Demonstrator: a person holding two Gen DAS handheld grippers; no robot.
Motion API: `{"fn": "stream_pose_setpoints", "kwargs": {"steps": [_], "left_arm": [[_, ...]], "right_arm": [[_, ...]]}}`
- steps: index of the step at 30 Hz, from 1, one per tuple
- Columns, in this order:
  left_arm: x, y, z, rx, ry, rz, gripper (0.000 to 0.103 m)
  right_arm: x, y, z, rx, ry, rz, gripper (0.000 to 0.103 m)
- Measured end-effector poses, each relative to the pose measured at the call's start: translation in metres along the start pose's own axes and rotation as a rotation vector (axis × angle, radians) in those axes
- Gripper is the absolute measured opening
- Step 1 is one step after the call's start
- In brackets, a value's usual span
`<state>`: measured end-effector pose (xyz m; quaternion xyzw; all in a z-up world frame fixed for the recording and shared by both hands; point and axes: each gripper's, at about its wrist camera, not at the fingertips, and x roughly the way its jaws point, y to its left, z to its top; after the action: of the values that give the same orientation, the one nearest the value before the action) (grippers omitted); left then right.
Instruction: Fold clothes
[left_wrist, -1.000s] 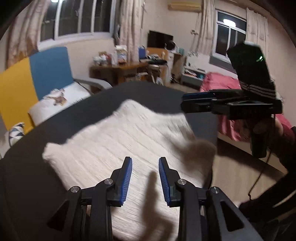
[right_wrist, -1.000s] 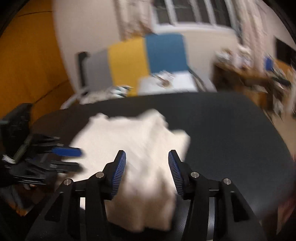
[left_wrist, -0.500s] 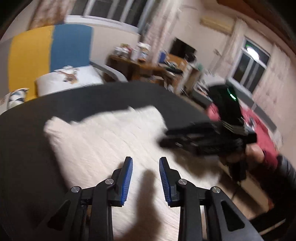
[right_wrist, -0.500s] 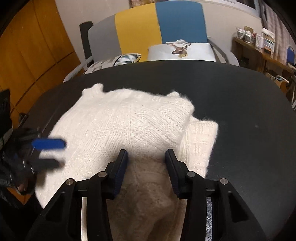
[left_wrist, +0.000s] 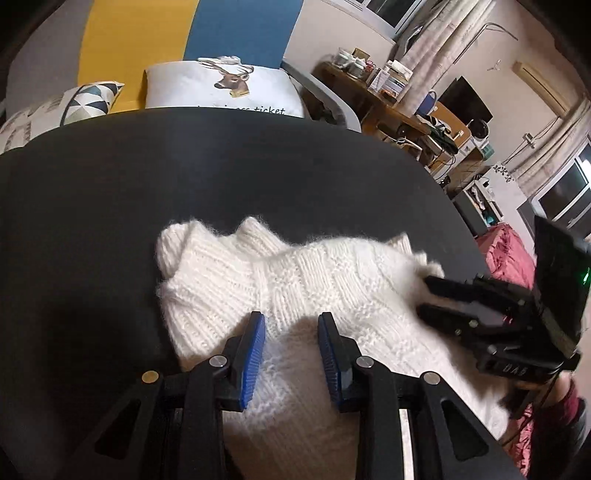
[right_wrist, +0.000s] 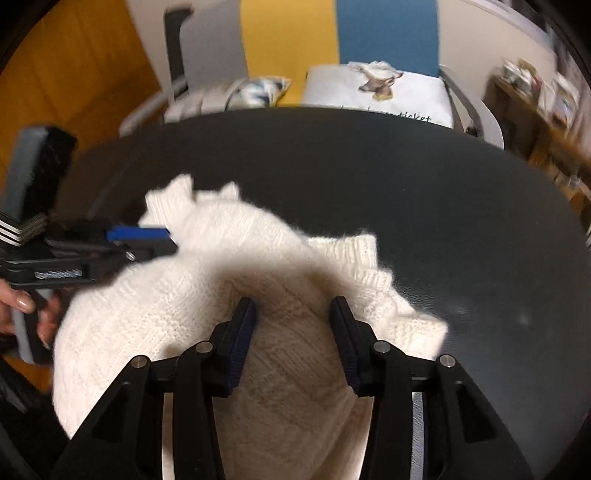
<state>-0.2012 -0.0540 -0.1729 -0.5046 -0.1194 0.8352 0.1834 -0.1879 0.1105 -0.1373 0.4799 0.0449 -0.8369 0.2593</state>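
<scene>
A white knitted sweater lies folded in a thick bundle on the black table, ribbed edges toward the far side. My left gripper hovers close over the bundle's left part, blue pads apart, nothing pinched between them. My right gripper hangs low over the sweater near its right side, jaws apart with a mound of knit below the gap. Each gripper shows in the other's view: the right gripper at the sweater's right edge, the left gripper at its left edge.
Behind the table stands a sofa with a yellow and blue back and a deer-print cushion. A cluttered wooden desk stands at the far right, a red bed beyond the table's right edge. A hand holds the left gripper's handle.
Both grippers have come down and moved in closer over the sweater. The left one has rolled, so its view now faces the sofa. The right jaws have narrowed slightly.
</scene>
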Motion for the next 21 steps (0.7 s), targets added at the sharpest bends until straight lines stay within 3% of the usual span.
{"fn": "stream_pose_setpoints", "kwargs": {"steps": [4,7,11,13,17,18,20,21], "left_arm": [[-0.027,-0.016,-0.015,0.090,-0.081,0.069,0.030],[-0.061,-0.027,-0.041,0.169,-0.153,0.046,0.030],[-0.094,-0.042,-0.089,0.272,-0.206,-0.012,0.030],[-0.095,-0.057,-0.112,0.345,-0.194,-0.016,0.030],[-0.072,-0.077,-0.143,0.441,-0.122,0.027,0.030],[-0.067,-0.079,-0.148,0.445,-0.123,0.029,0.030],[-0.064,-0.082,-0.151,0.459,-0.134,0.043,0.030],[-0.066,-0.078,-0.148,0.428,-0.132,0.009,0.030]], "right_arm": [[-0.013,0.001,-0.001,0.030,-0.026,0.024,0.045],[-0.049,0.017,-0.007,-0.025,-0.105,0.034,0.047],[-0.087,0.052,-0.036,-0.158,-0.118,0.127,0.047],[-0.105,0.069,-0.051,-0.226,-0.122,0.175,0.047],[-0.068,0.060,-0.087,-0.180,0.074,0.074,0.047],[-0.063,0.052,-0.094,-0.141,0.074,0.083,0.042],[-0.057,0.036,-0.105,-0.059,0.041,0.127,0.042],[-0.060,0.033,-0.107,-0.036,0.029,0.143,0.041]]}}
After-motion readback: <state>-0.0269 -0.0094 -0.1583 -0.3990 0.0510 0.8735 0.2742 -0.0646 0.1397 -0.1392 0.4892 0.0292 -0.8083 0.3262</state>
